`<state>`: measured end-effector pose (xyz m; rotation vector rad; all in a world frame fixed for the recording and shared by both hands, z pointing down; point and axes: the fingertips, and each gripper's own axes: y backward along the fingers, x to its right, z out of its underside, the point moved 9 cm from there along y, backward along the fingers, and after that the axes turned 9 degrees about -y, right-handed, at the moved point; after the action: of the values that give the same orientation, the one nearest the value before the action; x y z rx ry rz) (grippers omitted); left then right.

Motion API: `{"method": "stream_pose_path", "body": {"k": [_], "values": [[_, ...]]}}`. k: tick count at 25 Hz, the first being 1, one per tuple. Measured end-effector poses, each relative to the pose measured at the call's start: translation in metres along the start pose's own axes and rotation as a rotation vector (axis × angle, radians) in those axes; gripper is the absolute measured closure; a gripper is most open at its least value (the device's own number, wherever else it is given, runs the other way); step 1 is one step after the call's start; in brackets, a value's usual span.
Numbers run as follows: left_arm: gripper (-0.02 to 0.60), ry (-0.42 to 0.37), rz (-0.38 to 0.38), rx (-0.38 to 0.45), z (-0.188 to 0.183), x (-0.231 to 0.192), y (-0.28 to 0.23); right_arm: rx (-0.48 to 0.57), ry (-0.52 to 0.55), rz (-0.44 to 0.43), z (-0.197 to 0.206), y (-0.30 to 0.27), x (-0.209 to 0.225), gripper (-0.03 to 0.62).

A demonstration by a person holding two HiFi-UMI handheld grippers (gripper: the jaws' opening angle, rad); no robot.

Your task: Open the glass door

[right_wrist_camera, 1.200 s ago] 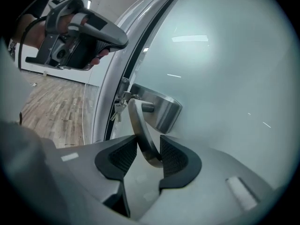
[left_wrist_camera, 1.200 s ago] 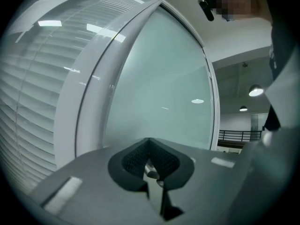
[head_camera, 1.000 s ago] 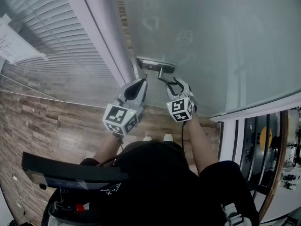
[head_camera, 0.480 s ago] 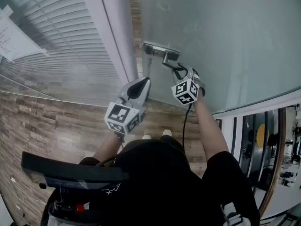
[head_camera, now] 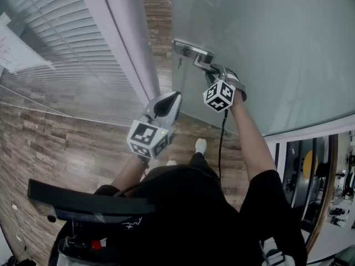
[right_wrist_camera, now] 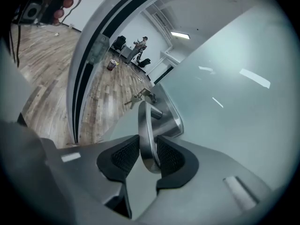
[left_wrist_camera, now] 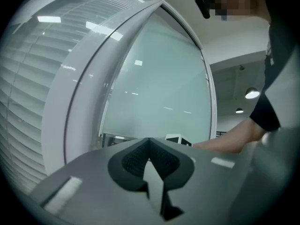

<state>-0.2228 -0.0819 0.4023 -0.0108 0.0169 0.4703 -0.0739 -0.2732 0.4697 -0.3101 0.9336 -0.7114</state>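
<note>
Right gripper [head_camera: 213,72] was at the metal handle [head_camera: 202,65] of the glass door [head_camera: 266,43], jaws closing on it. In the right gripper view the handle [right_wrist_camera: 146,134] stood upright between the fingers [right_wrist_camera: 123,157], both pads against its sides, its rounded end sitting down inside the gripper [right_wrist_camera: 149,156]. Handle plate was fixed near the door's edge, keys [right_wrist_camera: 134,99] hanging at the lock just beyond. Door [right_wrist_camera: 225,97] stood ajar, its edge apart from the white frame [head_camera: 119,49], wood floor [head_camera: 158,4] showing in the gap. Left gripper [head_camera: 170,100] hung lower, beside the frame, well short of the handle and touching nothing. Left gripper view showed its jaws together [left_wrist_camera: 150,159], nothing between them, pointing at the frame [left_wrist_camera: 79,93] and the door [left_wrist_camera: 159,88]
</note>
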Motion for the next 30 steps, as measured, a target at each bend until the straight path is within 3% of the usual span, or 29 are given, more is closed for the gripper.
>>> {"method": "stream_pose_path", "body": {"k": [9, 16, 30], "values": [[0.581, -0.009, -0.037, -0.01, 0.004, -0.008, -0.05, -0.025, 0.148, -0.04, 0.0, -0.035, 0.014, 0.497], [0.581, -0.003, -0.048, -0.015, -0.001, -0.016, -0.087, -0.034, 0.123, -0.107, -0.006, -0.056, 0.032, 0.502], [0.581, -0.022, -0.152, -0.027, -0.014, -0.021, -0.166, 0.056, 0.113, -0.016, 0.004, -0.086, 0.082, 0.491]]}}
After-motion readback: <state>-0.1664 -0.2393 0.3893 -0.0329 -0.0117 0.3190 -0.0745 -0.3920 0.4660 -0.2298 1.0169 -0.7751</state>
